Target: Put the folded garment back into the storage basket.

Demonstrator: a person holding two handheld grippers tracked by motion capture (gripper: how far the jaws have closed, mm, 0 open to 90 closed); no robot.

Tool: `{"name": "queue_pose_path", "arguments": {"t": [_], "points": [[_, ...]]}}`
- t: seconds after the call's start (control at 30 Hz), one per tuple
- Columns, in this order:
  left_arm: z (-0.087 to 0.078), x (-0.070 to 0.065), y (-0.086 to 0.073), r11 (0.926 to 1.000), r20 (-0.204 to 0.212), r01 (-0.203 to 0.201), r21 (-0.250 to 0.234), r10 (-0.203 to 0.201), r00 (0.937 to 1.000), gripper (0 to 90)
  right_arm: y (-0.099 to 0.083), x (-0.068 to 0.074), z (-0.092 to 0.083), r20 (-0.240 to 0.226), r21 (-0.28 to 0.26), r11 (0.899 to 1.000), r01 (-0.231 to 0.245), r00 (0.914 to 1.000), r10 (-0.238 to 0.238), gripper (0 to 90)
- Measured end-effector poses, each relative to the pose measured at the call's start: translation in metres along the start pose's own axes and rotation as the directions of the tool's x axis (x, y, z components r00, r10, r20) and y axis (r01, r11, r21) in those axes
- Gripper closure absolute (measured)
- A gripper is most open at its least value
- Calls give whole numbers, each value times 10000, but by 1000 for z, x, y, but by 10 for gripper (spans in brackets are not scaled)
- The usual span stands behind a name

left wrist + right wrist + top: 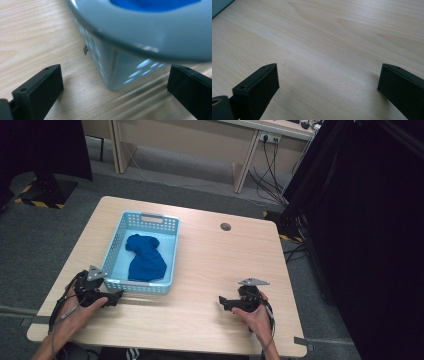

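Note:
A light blue plastic basket [117,236] stands on the left half of the wooden table [220,260], and a crumpled dark blue cloth [145,259] lies inside it. My left gripper [116,297] rests on the table just in front of the basket's near left corner [112,75], its jaws wide apart with nothing between them. The blue cloth [155,3] shows above the basket's rim. My right gripper [222,303] lies on the table at the front right, pointing left, open over bare wood [327,50].
A small round grommet hole [225,226] sits near the table's far edge. Behind the table are a grey floor, desk legs and cables [267,175]. A dark curtain [370,235] hangs to the right. A small brown speck [85,50] lies beside the basket.

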State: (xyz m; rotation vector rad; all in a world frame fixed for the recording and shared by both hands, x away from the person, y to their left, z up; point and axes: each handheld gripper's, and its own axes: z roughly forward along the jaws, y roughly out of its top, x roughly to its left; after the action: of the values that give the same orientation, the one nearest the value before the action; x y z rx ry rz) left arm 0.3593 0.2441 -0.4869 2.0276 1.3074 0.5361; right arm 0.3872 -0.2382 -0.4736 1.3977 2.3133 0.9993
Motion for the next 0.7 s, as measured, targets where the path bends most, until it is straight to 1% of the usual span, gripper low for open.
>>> {"name": "queue_pose_path", "arguments": {"t": [0.07,0.23,0.3,0.37,0.7], "points": [[0,0,0,10000,-1,-3,2,3,10000,0,-1,0,-1,29,11,10000,-29,10000,29,40],[0,0,0,10000,0,-6,2,6,10000,0,-3,2,-2,175,38,9999,97,9998,-97,38],[0,0,0,10000,2,-5,3,5,10000,0,-4,2,-2,329,75,9996,260,9991,-262,38],[0,0,0,10000,2,-7,5,7,10000,0,-6,3,-3,432,121,9994,316,9986,-321,37],[0,0,0,10000,2,-8,5,8,10000,0,-14,-1,-10,704,82,9996,279,9971,-284,36]]}}
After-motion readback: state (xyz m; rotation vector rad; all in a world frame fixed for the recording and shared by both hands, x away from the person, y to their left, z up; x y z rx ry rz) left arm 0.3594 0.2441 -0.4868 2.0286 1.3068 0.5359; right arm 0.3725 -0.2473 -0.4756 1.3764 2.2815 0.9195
